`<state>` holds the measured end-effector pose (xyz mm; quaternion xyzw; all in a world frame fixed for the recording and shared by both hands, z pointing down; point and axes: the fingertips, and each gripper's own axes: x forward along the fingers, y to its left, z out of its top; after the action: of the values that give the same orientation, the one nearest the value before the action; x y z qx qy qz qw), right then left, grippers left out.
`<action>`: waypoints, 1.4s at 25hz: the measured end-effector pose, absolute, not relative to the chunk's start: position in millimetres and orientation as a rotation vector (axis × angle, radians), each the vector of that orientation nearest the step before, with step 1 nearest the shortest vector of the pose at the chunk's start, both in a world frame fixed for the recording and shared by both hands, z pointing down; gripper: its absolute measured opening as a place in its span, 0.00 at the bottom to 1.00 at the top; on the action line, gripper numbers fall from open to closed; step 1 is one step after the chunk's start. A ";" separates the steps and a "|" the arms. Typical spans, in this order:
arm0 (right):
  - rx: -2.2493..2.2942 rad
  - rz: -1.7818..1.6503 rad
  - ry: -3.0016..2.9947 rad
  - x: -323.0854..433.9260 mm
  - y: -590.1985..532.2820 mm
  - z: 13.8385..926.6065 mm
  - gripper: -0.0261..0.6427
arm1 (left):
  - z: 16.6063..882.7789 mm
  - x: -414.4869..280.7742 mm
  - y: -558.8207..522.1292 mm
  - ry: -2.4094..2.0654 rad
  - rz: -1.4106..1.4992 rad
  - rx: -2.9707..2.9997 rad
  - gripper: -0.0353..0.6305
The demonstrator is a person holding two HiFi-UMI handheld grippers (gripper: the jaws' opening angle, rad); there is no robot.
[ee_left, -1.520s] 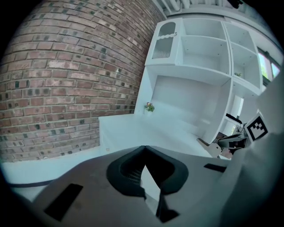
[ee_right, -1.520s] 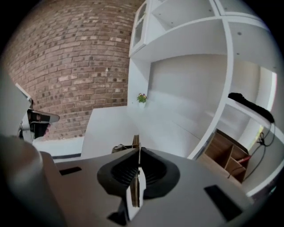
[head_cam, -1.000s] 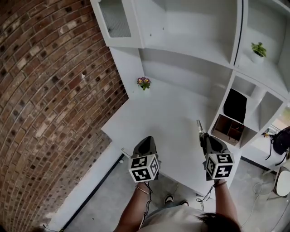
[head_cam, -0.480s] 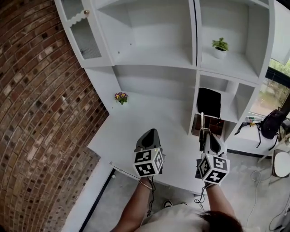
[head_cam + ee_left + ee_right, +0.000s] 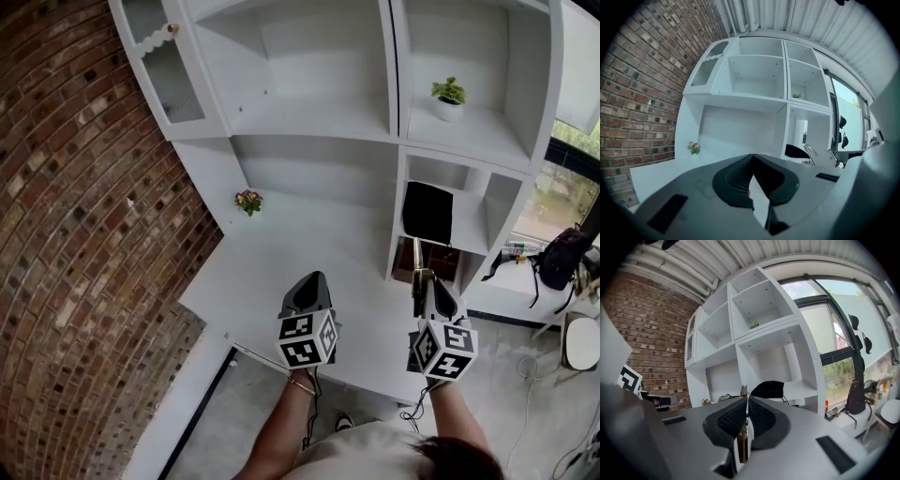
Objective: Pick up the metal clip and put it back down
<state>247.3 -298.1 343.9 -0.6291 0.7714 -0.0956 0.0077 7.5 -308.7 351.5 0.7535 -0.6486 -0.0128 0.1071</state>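
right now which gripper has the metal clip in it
The right gripper: its jaws are shut on the metal clip, which pokes out ahead. The left gripper is shut on nothing.

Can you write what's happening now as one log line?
left gripper: shut, empty | right gripper: shut on metal clip | place: above white desk

Head cam sits up high behind both grippers, tilted forward and down, so it takes in the desk (image 5: 281, 272), shelves (image 5: 319, 112) and brick wall (image 5: 75, 234) from a fair way back. Each gripper cam rides low, right behind its own jaws, facing the shelves. The left gripper (image 5: 752, 155) view leans toward the brick side. The right gripper (image 5: 746, 398) view leans toward the window (image 5: 829, 333), with the clip (image 5: 742, 443) right up at the lens. All three catch the black bag (image 5: 427, 211) and the plant (image 5: 449, 94).
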 end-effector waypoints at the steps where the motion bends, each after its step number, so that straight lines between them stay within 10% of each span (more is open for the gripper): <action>1: -1.949 -0.299 2.429 242.8 -300.6 344.4 0.05 | 352.7 4.6 -307.1 -1.923 -0.035 2.205 0.06; 35: -1.702 0.014 3.036 103.6 -398.3 405.9 0.05 | 440.8 -143.6 -250.7 -2.130 0.029 1.782 0.06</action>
<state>103.6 -398.3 405.9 -0.4820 0.8598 0.0040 -0.1685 -143.6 -250.7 440.8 0.6310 -0.7543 0.0102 0.1810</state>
